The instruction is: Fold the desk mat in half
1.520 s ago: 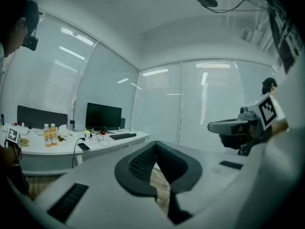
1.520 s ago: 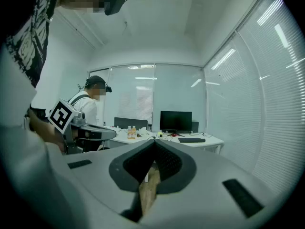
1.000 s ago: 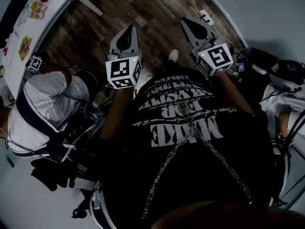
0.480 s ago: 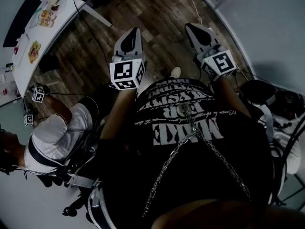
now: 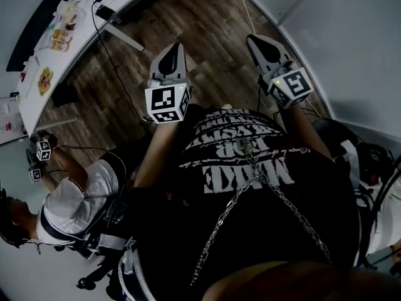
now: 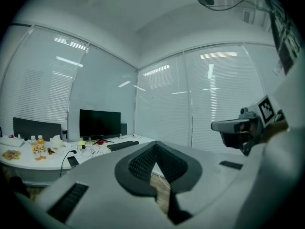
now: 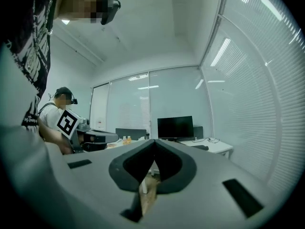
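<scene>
No desk mat can be made out in any view. My left gripper (image 5: 177,45) and right gripper (image 5: 253,37) are held side by side in front of my chest, over the wooden floor (image 5: 207,24). Both point roughly level and hold nothing. In the left gripper view the jaws (image 6: 156,145) meet at their tips, shut and empty, and the right gripper (image 6: 239,128) shows at the right. In the right gripper view the jaws (image 7: 154,142) are likewise shut and empty, with the left gripper (image 7: 95,137) at the left.
A white desk (image 5: 32,86) runs along the upper left, carrying a monitor (image 6: 99,123), snacks, cables and a long dark object (image 6: 122,145). A seated person in a white shirt (image 5: 75,205) is at the lower left. A white cable (image 5: 249,14) crosses the floor by the wall.
Both grippers have swung together across the room, staying shut and empty. In the head view the desk and the seated person have slid down and to the left.
</scene>
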